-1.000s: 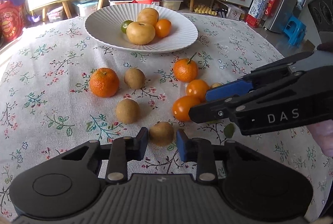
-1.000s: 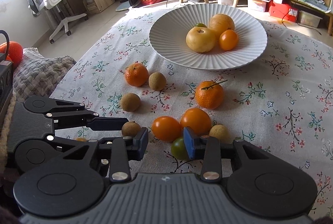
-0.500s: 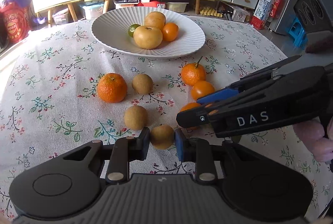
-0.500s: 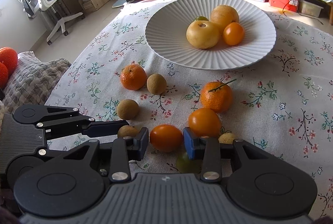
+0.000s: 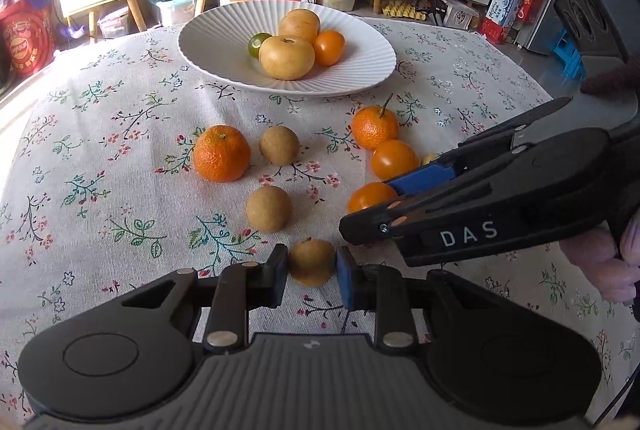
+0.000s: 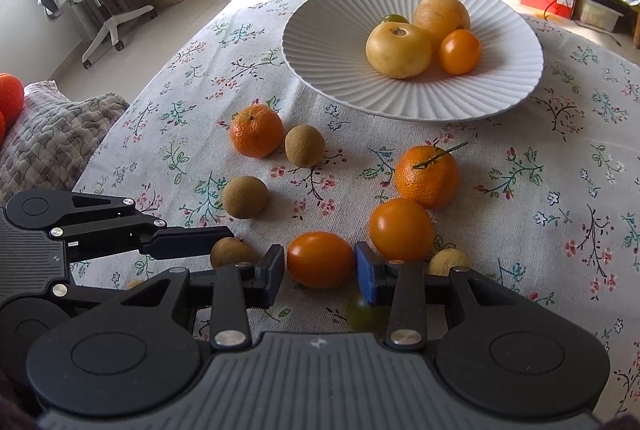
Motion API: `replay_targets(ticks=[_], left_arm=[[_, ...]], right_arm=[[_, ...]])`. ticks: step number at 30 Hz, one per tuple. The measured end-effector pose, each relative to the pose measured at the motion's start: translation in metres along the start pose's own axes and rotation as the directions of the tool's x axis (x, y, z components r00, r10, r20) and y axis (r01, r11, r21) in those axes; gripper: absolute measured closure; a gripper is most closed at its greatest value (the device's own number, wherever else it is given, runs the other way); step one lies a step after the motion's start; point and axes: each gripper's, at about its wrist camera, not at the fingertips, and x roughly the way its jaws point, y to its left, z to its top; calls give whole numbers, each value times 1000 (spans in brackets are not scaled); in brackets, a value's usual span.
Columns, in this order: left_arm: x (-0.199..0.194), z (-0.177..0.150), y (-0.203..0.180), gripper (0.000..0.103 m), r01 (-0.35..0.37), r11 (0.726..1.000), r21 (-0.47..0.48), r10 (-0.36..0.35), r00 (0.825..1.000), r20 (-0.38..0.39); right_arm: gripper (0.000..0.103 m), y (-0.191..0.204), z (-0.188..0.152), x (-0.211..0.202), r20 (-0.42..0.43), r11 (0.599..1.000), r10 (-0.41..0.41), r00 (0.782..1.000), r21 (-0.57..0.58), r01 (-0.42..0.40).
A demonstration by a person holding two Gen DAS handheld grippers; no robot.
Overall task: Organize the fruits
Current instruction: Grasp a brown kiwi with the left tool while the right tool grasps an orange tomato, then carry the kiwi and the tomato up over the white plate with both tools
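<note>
Operator: Status of both grippers, referenced to the white ribbed plate [image 5: 224, 70]?

Technician: Left gripper [image 5: 312, 272]: jaws clenched on a small brown longan [image 5: 311, 261], on the floral tablecloth [image 5: 100, 158] of the table, on the near side of the plate and well apart from it. Right gripper [image 6: 320, 266]: jaws straddle an orange cherry tomato [image 6: 320, 259] on the cloth, also on the plate's near side; pad contact cannot be confirmed.

Operator: Remaining fruit?

Technician: Plate holds two yellow pears [image 6: 399, 49], one orange tomato [image 6: 459, 51] and a green fruit [image 6: 394, 18]. Between the plate and the grippers lie two tangerines [image 6: 256, 130], two more longans [image 6: 244, 197] and another orange tomato [image 6: 401, 228].
</note>
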Motion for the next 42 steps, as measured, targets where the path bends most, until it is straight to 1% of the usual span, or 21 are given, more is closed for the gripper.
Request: replay_targets(ticks=[11, 16, 21, 22, 24, 31, 42], left_arm=[[1, 2, 2, 90, 2, 1000, -15, -2, 1000, -13], [1, 2, 3, 90, 5, 1000, -21, -5, 1000, -18], [0, 2, 3, 90, 2, 1000, -16, -3, 1000, -19], [0, 2, 3, 90, 2, 1000, -16, -3, 1000, -18], [-1, 2, 2, 91, 3, 1000, -16, -3, 1000, -17], [-5, 3, 4, 91, 10, 1000, -25, -10, 1000, -5], [-11, 16, 1, 91, 21, 999, -46, -19, 999, 35]], right_arm=[[67, 4, 2, 2, -33, 1000, -13, 999, -22, 13], [67, 4, 4, 3, -44, 1000, -11, 999, -10, 10], [64, 6, 4, 4, -43, 1000, -16, 999, -23, 15], [67, 7, 4, 5, -43, 999, -19, 999, -27, 18], [71, 9, 3, 5, -39, 998, -37, 999, -44, 35], [71, 12, 5, 3, -25, 998, -41, 999, -41, 40], [71, 0, 18, -19, 58, 999, -29, 998, 16, 28]])
